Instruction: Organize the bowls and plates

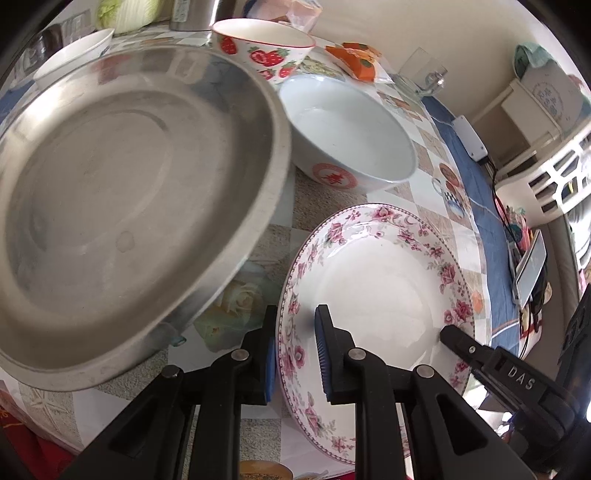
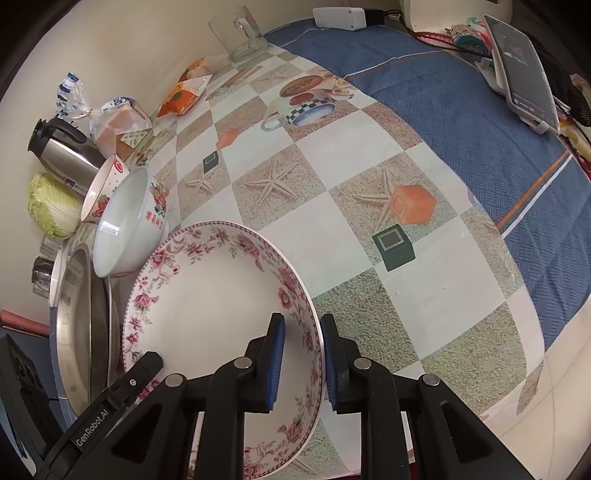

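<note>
Two-handed grip on one floral plate. My left gripper is pinched narrow on the plate's left rim, one blue pad outside the rim and one inside; my right gripper is pinched the same way on the opposite rim, so both hold the same plate. The plate sits tilted over the checked tablecloth; whether its far edge touches the cloth I cannot tell. Beside it, to the left, is one large steel pan, its rim near my left outer finger but apart from it. Bowls, counted: three. One white bowl with a red seal stands just beyond the plate; one strawberry bowl stands behind that, close against it; one plain white bowl lies behind the pan. Also present: one steel kettle, one cabbage, one glass mug, one orange packet, one bagged loaf, one phone at the blue border of the cloth.
</note>
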Tool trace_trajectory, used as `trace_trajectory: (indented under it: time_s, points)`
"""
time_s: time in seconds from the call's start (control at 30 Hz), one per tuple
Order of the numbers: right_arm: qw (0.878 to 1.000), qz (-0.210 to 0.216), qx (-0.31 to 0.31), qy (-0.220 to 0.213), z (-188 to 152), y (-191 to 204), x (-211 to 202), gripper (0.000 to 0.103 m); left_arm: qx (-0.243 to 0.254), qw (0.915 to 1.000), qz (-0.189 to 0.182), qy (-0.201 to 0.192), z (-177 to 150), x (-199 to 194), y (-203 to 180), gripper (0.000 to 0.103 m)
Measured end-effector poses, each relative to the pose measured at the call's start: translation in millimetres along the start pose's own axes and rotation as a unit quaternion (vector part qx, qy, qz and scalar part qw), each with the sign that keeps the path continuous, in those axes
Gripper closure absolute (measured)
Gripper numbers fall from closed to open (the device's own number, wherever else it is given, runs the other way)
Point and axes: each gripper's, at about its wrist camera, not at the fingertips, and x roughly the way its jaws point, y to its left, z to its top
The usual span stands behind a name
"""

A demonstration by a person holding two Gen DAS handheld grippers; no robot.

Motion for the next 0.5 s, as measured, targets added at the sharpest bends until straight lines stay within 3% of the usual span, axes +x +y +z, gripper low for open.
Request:
trace_trajectory:
  time_s: [0.5]
  points:
    - [0.998,-0.004,-0.003,-0.059,4,-1,-28,0.082,0.052,0.9985,0.001,-0.016,1,-6,-15,0.083]
